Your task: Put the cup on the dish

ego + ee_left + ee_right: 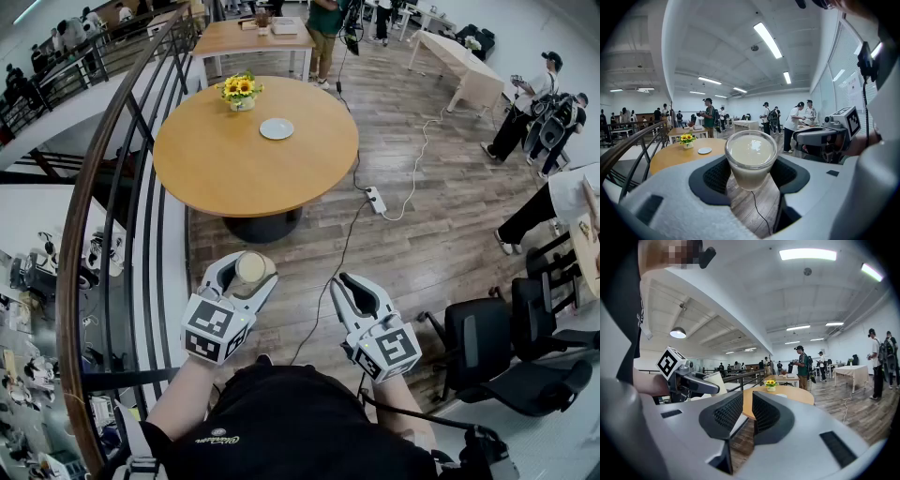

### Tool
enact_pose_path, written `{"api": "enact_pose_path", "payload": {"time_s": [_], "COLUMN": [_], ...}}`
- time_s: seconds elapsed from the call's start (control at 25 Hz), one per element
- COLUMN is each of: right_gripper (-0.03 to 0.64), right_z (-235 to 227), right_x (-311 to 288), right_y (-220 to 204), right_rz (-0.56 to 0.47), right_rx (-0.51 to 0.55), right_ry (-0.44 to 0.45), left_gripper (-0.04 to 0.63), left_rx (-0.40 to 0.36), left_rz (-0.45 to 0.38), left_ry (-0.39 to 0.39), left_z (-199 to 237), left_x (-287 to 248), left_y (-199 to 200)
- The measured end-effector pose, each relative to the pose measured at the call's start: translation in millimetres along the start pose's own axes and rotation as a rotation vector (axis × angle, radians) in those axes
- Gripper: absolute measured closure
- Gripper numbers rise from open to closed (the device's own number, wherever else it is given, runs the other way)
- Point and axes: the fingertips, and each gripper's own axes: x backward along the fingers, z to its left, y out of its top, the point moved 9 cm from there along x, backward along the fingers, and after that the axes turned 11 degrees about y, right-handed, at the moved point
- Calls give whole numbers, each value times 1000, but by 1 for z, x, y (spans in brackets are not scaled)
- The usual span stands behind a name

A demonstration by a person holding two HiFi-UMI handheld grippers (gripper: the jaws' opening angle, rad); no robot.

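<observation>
A clear cup (251,266) of milky liquid sits between the jaws of my left gripper (247,273), which is shut on it and holds it upright over the wooden floor. In the left gripper view the cup (751,157) fills the middle, and the pads press its sides. The small white dish (277,128) lies on the round wooden table (225,173) ahead, also seen as the dish (704,150). My right gripper (352,287) hovers beside the left. Its pads (764,411) stand almost together with nothing between them.
A pot of yellow flowers (241,91) stands on the table left of the dish. A curved metal railing (117,197) runs along the left. A power strip and cable (376,199) lie on the floor, black office chairs (506,347) stand at the right, and several people are farther back.
</observation>
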Motion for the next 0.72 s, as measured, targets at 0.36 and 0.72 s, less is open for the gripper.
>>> {"api": "enact_pose_path", "payload": {"time_s": [0.36, 0.72], "right_gripper": [555, 554], "right_z": [-11, -26], "right_x": [3, 16], "right_y": [0, -7], "right_rz": [-43, -53], "right_rx": [-6, -11], "right_ry": [15, 33], "left_gripper": [336, 336], "left_rx": [-10, -16], "left_rz": [7, 14], "left_ry": [-9, -1], "left_z": [-10, -30], "left_x": [-11, -25], "left_y": [1, 6]}}
